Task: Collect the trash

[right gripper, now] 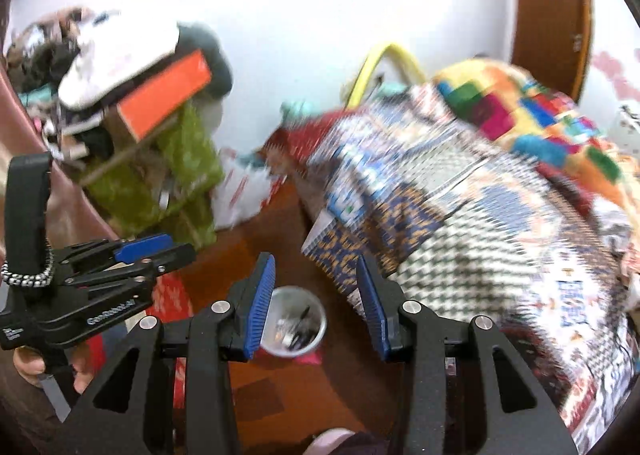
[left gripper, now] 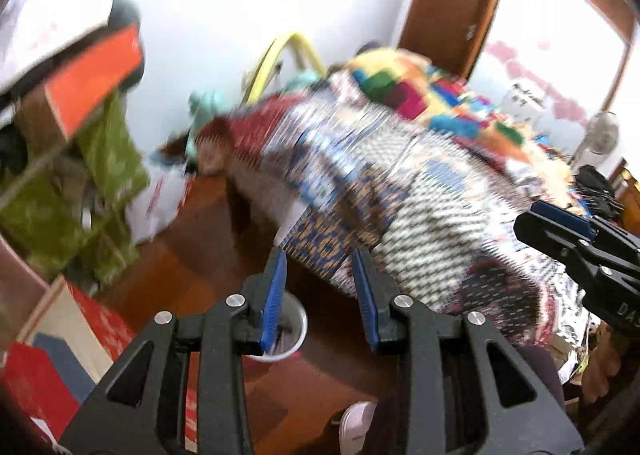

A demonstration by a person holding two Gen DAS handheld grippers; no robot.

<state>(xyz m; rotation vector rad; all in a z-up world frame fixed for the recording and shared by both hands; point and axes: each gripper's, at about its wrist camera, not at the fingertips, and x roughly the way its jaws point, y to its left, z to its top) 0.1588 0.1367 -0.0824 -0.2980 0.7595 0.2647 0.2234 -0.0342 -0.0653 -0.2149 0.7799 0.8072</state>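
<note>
Still looking early in the task, judging from the pictures. Holding nothing in the left gripper (left gripper: 320, 295): blue pads standing apart, empty gap between. Holding nothing in the right gripper (right gripper: 316, 301) either, jaws also parted with only air between.

Hovering both above the brown floor (left gripper: 208, 255), near the corner of the bed (left gripper: 420, 183) with the patterned blanket on the right. Showing a small white bin (right gripper: 294, 321) on the floor just below the right gripper, with some dark and shiny bits already lying inside, too blurred to name. Seeing the same bin (left gripper: 290, 329) partly hidden behind the left pad in the left view.

Lying farther left against the wall, a white plastic bag (right gripper: 244, 195) and green bags (right gripper: 180, 175) under a pile of boxes; not possible to tell whether these are trash.

Remaining, as it seems: finding loose trash, gripping it, dropping it in the bin. Blurring in both views, so small pieces possibly escaping notice.
</note>
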